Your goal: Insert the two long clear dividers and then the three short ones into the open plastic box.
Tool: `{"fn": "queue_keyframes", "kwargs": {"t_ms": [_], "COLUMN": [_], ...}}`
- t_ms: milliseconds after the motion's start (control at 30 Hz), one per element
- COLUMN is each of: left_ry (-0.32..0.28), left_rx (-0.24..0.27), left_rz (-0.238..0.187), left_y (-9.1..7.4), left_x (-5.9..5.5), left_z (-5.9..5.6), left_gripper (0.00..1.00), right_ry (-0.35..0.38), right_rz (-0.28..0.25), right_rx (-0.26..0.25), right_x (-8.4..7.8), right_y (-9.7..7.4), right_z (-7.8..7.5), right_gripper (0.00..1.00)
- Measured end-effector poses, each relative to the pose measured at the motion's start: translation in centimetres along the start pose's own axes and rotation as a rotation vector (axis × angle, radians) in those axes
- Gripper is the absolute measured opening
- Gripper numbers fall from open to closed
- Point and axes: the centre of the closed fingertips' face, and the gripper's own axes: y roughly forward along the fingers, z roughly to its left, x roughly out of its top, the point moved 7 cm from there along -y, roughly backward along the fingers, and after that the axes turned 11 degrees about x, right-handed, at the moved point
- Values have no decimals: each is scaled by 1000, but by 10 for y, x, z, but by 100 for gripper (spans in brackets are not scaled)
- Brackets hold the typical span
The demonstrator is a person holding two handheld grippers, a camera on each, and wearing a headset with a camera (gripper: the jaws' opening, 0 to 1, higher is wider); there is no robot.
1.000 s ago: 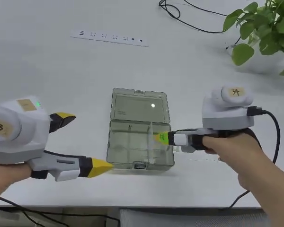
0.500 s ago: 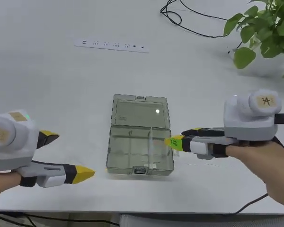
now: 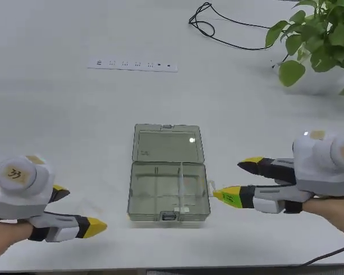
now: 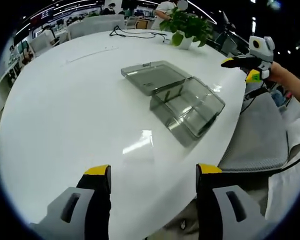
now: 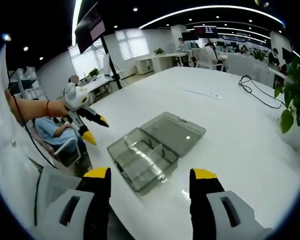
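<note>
**Both grippers open and empty, either side of the box**

The left gripper (image 3: 80,210) has its yellow-tipped jaws spread wide with nothing between them. It hovers to the left of the plastic box (image 3: 160,189), near the box's front corner and apart from it. The right gripper (image 3: 229,180) is likewise wide open and holds nothing. Its lower tip sits just beside the box's right wall.

The box rests on the white table (image 3: 74,126) with its lid (image 3: 168,143) folded flat behind it. A clear divider (image 3: 182,182) stands upright inside the box, right of its middle. How many other dividers are in place I cannot tell.

Well beyond the box's lid lies a power strip (image 3: 132,64). A black cable (image 3: 218,28) and a plant (image 3: 321,34) lie beyond the box to its right.
</note>
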Motion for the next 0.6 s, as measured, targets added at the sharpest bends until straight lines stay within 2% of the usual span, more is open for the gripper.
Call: {"fn": "queue_keyframes", "kwargs": {"t_ms": [100,400,500,600], "left_ry": [1,42,56,68], "left_rx": [13,38,57,75], "left_rz": [40,108,127,148], "left_y": [6,15,18,21], "left_x": [-3,-8,-9,-9], "left_z": [0,-2,0,1], "left_gripper": [66,61,60,56], "right_ry": [-38,-142,-147,-150], "right_rz": [2,15,20,0], "right_rx": [14,35,28,20], "right_x": [-7,-26,-29,-30], "right_y": [-5,-16,-20,-23], "right_z": [1,1,1,0], "right_gripper": [68,80,80,79]}}
